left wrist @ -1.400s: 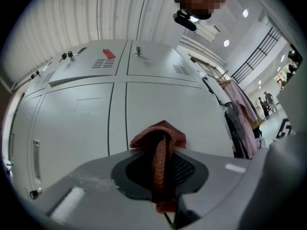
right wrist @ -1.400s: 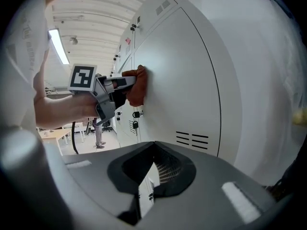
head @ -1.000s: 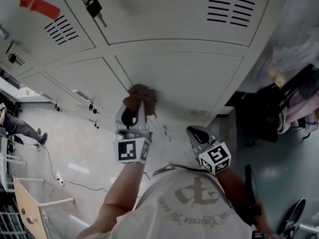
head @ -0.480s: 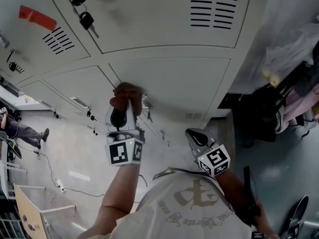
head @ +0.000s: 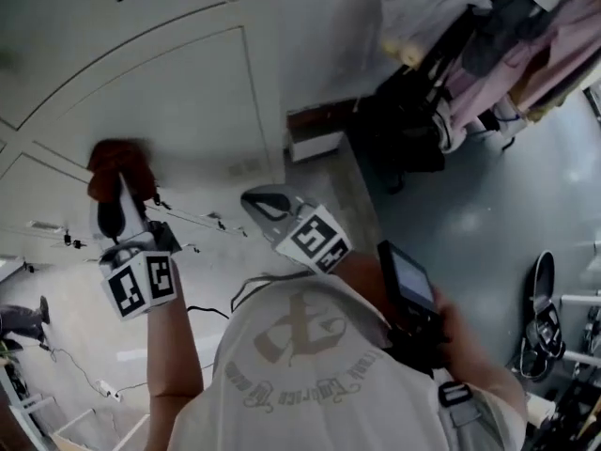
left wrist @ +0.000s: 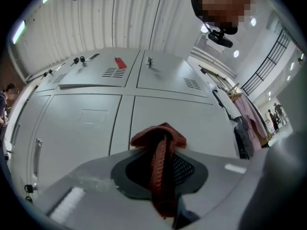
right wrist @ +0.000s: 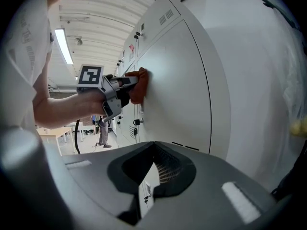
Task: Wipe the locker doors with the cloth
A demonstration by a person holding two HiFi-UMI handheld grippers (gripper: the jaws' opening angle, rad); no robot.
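Note:
A red-brown cloth [head: 116, 163] is bunched against a pale grey locker door [head: 188, 92]. My left gripper [head: 114, 192] is shut on the cloth and presses it to the door near the door's left edge. In the left gripper view the cloth [left wrist: 159, 139] runs between the jaws, and my left gripper [left wrist: 161, 145] points at the locker door [left wrist: 192, 116]. My right gripper [head: 259, 201] hangs shut and empty below the door, apart from it. The right gripper view shows my right gripper [right wrist: 152, 145], the locker door [right wrist: 177, 80], the cloth [right wrist: 139, 85] and my left gripper [right wrist: 128, 82].
Hanging clothes [head: 526, 26] and dark bags [head: 404, 130] crowd the space right of the lockers. Shoes [head: 540, 318] lie on the grey floor. Keys and padlocks [head: 169, 212] stick out from neighbouring doors. A red tag [left wrist: 120, 62] marks an upper locker. A person [right wrist: 101, 128] stands far off.
The head view has swung to the right. The left gripper stays shut on the cloth against the door and now shows farther left. The right gripper has come up closer to the lockers.

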